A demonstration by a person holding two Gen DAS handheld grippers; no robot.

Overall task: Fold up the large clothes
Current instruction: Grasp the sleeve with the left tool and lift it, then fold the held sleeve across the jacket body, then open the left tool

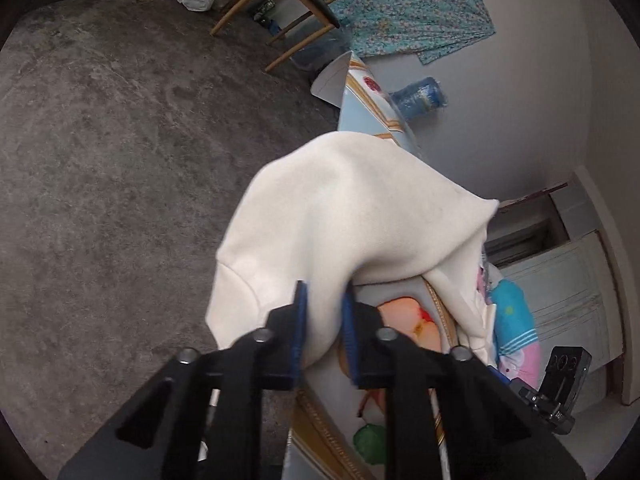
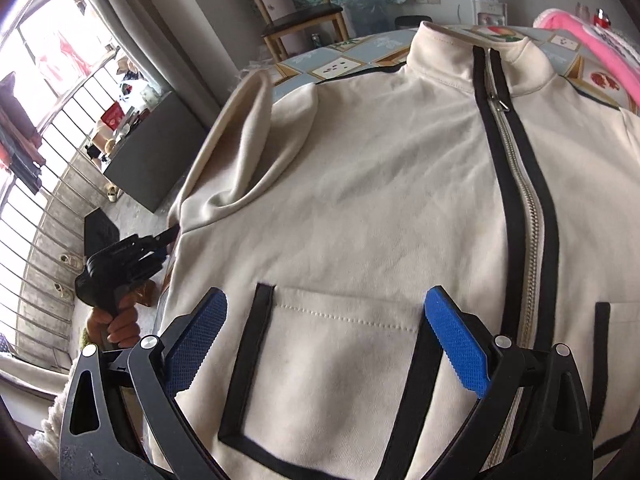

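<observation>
A cream zip-up jacket [image 2: 380, 184] with black trim lies front up on a table with a patterned cloth [image 2: 340, 64]. Its collar is at the far side and its zip [image 2: 524, 216] is closed. My right gripper [image 2: 326, 296] hovers open just over the jacket's left pocket [image 2: 332, 360], with nothing between its blue pads. My left gripper [image 1: 325, 292] is shut on a fold of the cream sleeve [image 1: 352, 208], which bunches up past the table's edge. In the right wrist view the left gripper [image 2: 160, 240], held by a hand [image 2: 116, 324], sits at the jacket's left edge below the raised sleeve [image 2: 240, 140].
A pink garment [image 2: 592, 52] lies on the table at the far right. A wooden chair [image 2: 296, 20] and a blue water bottle [image 1: 418, 96] stand beyond the table. Grey floor [image 1: 100, 160] lies to the left, with a dark cabinet [image 2: 152, 152] and a barred window [image 2: 40, 200].
</observation>
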